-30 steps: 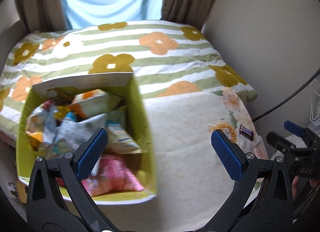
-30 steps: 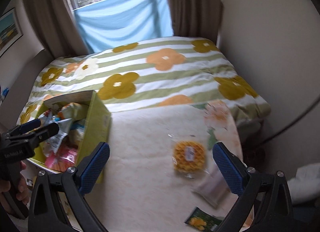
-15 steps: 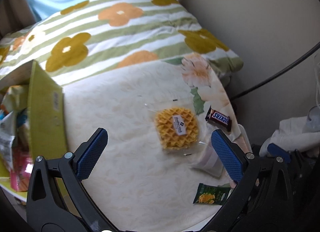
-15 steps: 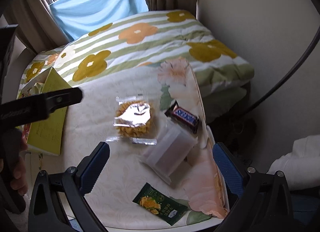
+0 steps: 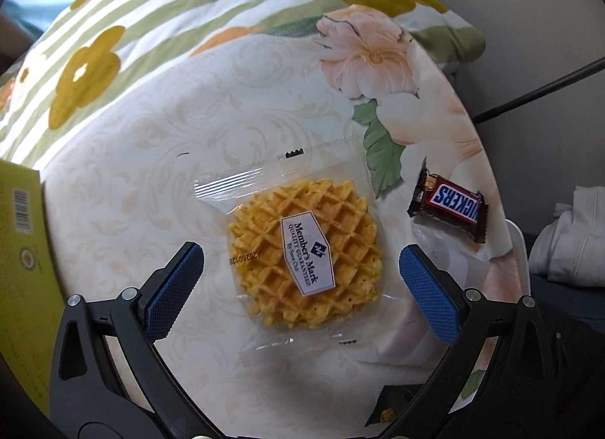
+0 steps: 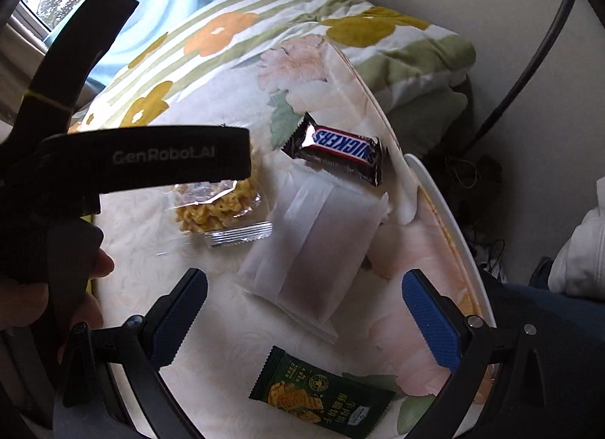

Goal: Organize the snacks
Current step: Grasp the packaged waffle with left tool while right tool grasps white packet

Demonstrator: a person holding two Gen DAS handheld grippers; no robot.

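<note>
1. The waffle [image 5: 304,259] in its clear wrapper is lying flat on the round table [image 5: 159,174], roughly mid-table, label facing up.
2. The left gripper [image 5: 302,280] is hovering right over it with its blue pads [image 5: 174,289] spread wide, one on each side of the waffle. It isn't gripping anything, and I can't tell if the pads are touching the wrapper.
3. The right gripper [image 6: 304,321] is also sitting wide apart and holding nothing, pointing at the white packet [image 6: 314,242] lying between its fingers and the candy bar.
4. The Snickers bar [image 6: 336,149] is resting toward the table's edge, just beyond the white packet and well to the side of the waffle.
5. A dark green cracker packet [image 6: 321,401] is lying at the near edge, apart from the rest.
6. The yellow-green box [image 5: 22,250] is standing at the left side of the table; only its outer wall is showing in the left view.
7. Behind the table a flowered, striped quilt [image 5: 196,11] is spreading out, and a dark cable [image 6: 529,61] is running down the wall.
</note>
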